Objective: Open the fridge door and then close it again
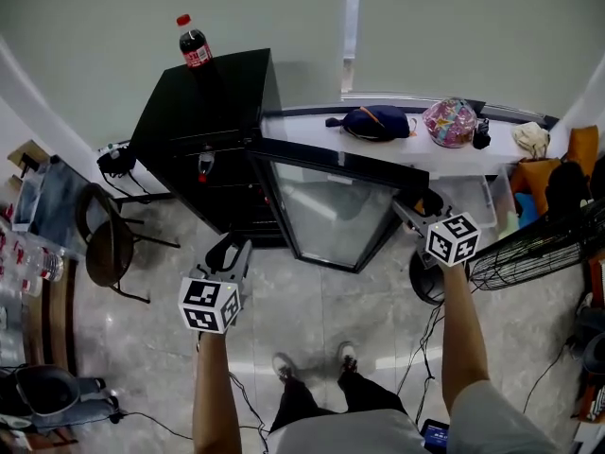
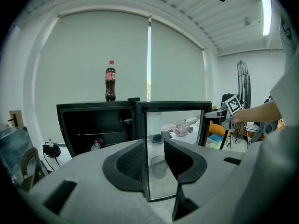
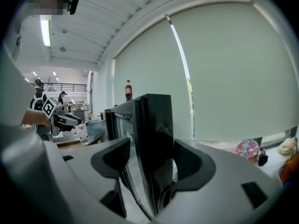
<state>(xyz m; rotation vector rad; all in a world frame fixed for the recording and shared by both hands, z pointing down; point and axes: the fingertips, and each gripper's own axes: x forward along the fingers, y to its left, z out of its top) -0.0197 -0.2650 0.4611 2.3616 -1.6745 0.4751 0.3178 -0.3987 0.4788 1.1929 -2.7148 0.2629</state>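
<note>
A black mini fridge (image 1: pixel 203 112) stands by the wall with a cola bottle (image 1: pixel 194 43) on top. Its glass door (image 1: pixel 331 206) is swung wide open toward me. My right gripper (image 1: pixel 413 208) is at the door's free edge. In the right gripper view that edge (image 3: pixel 156 139) fills the gap of the right gripper (image 3: pixel 152 164), with a pad close against each face. My left gripper (image 1: pixel 230 251) hangs in front of the fridge, clear of it. In its own view the left gripper (image 2: pixel 154 160) is open and holds nothing. A small bottle (image 2: pixel 96 144) lies inside.
A chair (image 1: pixel 109 244) stands left of the fridge. The white ledge (image 1: pixel 302 126) behind the door carries a cap (image 1: pixel 376 123) and a colourful bag (image 1: pixel 450 123). A floor fan (image 1: pixel 529 253) and a clear box (image 1: pixel 470 201) crowd the right. Cables trail near my feet (image 1: pixel 312 362).
</note>
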